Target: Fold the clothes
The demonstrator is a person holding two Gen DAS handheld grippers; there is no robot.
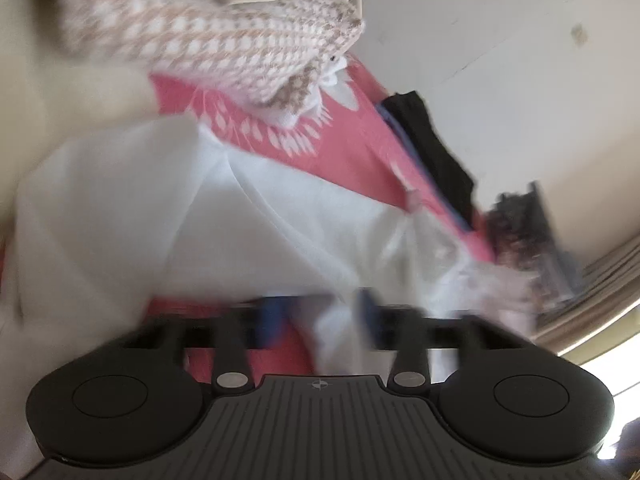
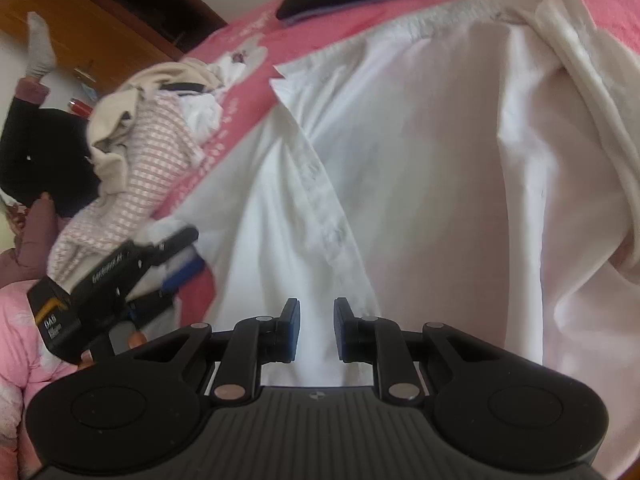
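Between our right gripper's (image 2: 316,330) blue pads we see only a narrow gap with white cloth lying under it, nothing pinched; the jaws stand slightly apart. Our left gripper (image 1: 320,312) is blurred, yet its jaws read as shut, with a fold of the white garment (image 2: 420,168) seemingly caught there, though we cannot be sure. That garment spreads ahead of both grippers on the pink bedspread (image 2: 248,40), its printed seam band (image 2: 320,200) running away from the right jaws toward the elastic waistband (image 2: 432,20). We judge the right gripper nearer that band. Beyond, the unfolded pile (image 2: 140,140) waits at left.
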